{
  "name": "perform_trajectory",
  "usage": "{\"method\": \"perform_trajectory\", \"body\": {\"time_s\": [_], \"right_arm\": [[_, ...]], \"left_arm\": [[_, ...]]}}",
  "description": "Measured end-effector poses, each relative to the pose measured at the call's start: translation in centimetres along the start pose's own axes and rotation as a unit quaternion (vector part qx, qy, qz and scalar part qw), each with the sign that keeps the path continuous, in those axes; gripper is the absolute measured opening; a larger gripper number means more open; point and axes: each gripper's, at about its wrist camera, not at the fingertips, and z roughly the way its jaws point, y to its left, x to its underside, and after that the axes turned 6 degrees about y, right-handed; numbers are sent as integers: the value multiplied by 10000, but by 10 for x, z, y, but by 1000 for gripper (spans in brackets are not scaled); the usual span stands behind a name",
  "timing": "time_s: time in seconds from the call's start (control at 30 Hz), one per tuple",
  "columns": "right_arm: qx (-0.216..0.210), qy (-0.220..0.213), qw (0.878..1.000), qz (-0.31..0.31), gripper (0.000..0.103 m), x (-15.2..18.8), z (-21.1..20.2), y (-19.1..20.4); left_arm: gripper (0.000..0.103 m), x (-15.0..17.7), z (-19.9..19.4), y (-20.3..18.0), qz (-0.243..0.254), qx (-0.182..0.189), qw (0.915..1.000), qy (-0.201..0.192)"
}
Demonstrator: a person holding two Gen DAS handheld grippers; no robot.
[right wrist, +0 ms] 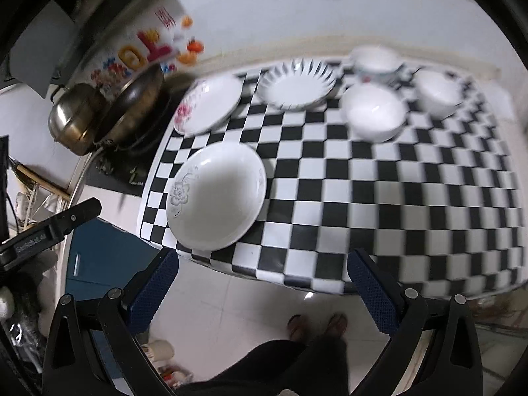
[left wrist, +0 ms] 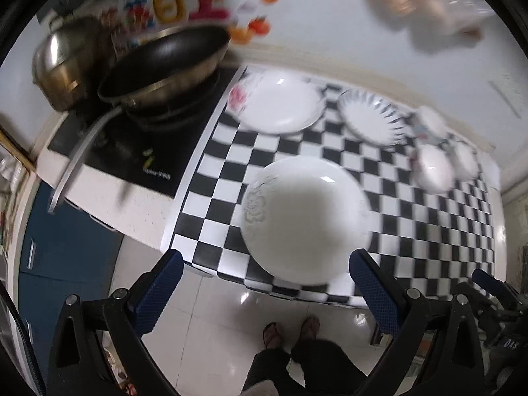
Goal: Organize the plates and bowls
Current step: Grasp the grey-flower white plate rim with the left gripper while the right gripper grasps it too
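Note:
A white plate with a grey flower (left wrist: 305, 217) (right wrist: 216, 196) lies near the front left edge of the checkered table (left wrist: 429, 231) (right wrist: 396, 198). Behind it lie a plate with pink flowers (left wrist: 275, 102) (right wrist: 209, 104) and a plate with dark rim strokes (left wrist: 371, 115) (right wrist: 297, 84). Three white bowls stand at the back right: one near (right wrist: 374, 112) (left wrist: 432, 166), one far right (right wrist: 439, 92), one behind (right wrist: 376, 61). My left gripper (left wrist: 265, 292) is open and empty, above the floor just in front of the grey-flower plate. My right gripper (right wrist: 262, 292) is open and empty, in front of the table edge.
A black wok (left wrist: 165, 66) (right wrist: 132, 105) sits on a stove left of the table, with a steel pot (left wrist: 64, 66) (right wrist: 74, 118) beside it. Blue cabinets (left wrist: 62, 241) stand below. The person's feet (left wrist: 290, 330) are on the tiled floor.

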Motion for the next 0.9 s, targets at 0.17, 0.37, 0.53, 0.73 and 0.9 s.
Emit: {"method": "perform_trajectory", "body": {"time_s": [0.17,0.37,0.53,0.73,0.9], "right_arm": [[-90,542,9984,111,101,-46,77,-8],[-385,1342,9902,98,75,-96,158,-9],[-485,1778,9829,13,64,-115,201,-5],[-715,2221,9723,102,31,-114,226,-10],[-687,2241,9721,23,17,-113,232,-7]], "left_arm": [[91,-27,68,21,-335,293,9967,679],[81,-50,136,26,-425,527,9873,1437],[71,-61,175,29,-455,575,9810,1795],[40,-60,190,26,-424,829,9753,2003],[38,-59,182,20,-335,728,9786,1896]]}}
